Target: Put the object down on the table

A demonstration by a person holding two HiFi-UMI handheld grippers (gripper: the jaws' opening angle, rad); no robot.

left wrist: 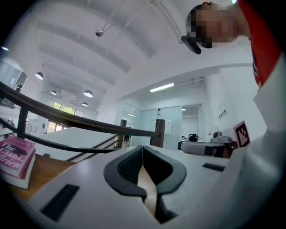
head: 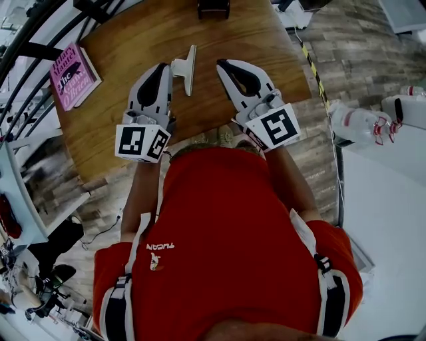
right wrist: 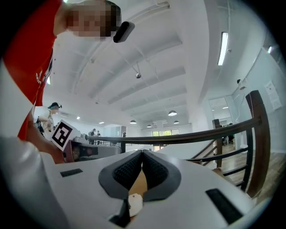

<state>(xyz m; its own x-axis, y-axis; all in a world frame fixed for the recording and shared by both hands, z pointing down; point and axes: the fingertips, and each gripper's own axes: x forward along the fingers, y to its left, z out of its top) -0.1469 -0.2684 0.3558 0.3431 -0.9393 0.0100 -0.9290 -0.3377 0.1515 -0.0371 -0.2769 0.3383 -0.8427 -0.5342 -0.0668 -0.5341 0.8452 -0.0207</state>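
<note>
**A:** Far left of the head view?

**B:** Pink book (head: 73,74), lying flat near the left edge of the wooden table (head: 133,40). It also shows low on the left in the left gripper view.

**A:** Next over?

**B:** Left gripper (head: 164,66), held above the table and pointing away from the person. Its marker cube (head: 142,142) sits at the near end. In its own view the left gripper (left wrist: 142,148) has both dark pads pressed together at the tips. Nothing is between them.

**A:** And the object?

**B:** White object (head: 186,68), a thin slab with a short stub on its left side. It sits on the wood in the gap between the two grippers. From above, the stub lies just beside the left gripper's tip. I can't tell whether they touch. Neither gripper view shows the object.

**A:** Right side?

**B:** Right gripper (head: 221,64), angled inward, tip near the slab but apart from it. In its own view the right gripper (right wrist: 142,153) is closed too, pad against pad, holding nothing.

**A:** Anything past that?

**B:** A dark item (head: 213,8) at the table's far edge, cut off by the frame. Yellow-and-black striped tape (head: 309,63) runs along the floor to the right of the table. The person's red shirt (head: 226,220) fills the lower middle.
</note>
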